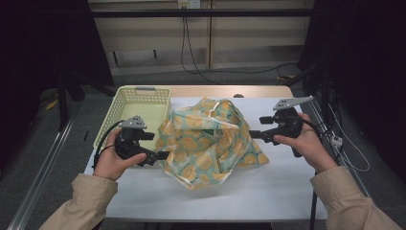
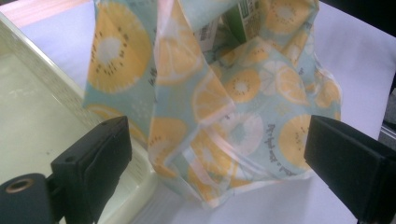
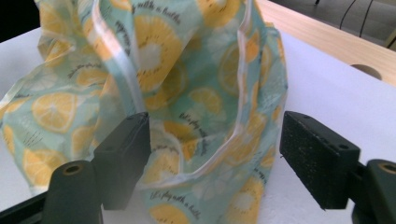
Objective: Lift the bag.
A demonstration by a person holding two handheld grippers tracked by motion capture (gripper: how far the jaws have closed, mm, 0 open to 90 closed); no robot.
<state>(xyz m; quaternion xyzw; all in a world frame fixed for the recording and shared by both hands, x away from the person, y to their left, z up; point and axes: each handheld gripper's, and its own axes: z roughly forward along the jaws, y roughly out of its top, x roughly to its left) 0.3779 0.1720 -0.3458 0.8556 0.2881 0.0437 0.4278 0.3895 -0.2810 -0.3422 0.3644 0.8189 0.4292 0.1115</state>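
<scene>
1. The table, covered in white, takes up most of the scene; a pale yellow basket sits at its far left corner.
2. The fruit-print bag, teal with orange citrus slices, stands crumpled in the middle of the table, just right of the basket; its bulk spreads left to right, directly between the two claws.
3. The left gripper points right at the bag's near-left edge; its jaws stand wide, with the bag's lower folds between them but not pinched.
4. The right gripper points left at the bag's right side, about as close; its jaws are wide too, straddling a white-edged fold without pressing it.
5. Writing on the bag reads, as far as I can make out, "let's play with a bubble"; a green label inside it is too small to read.
</scene>
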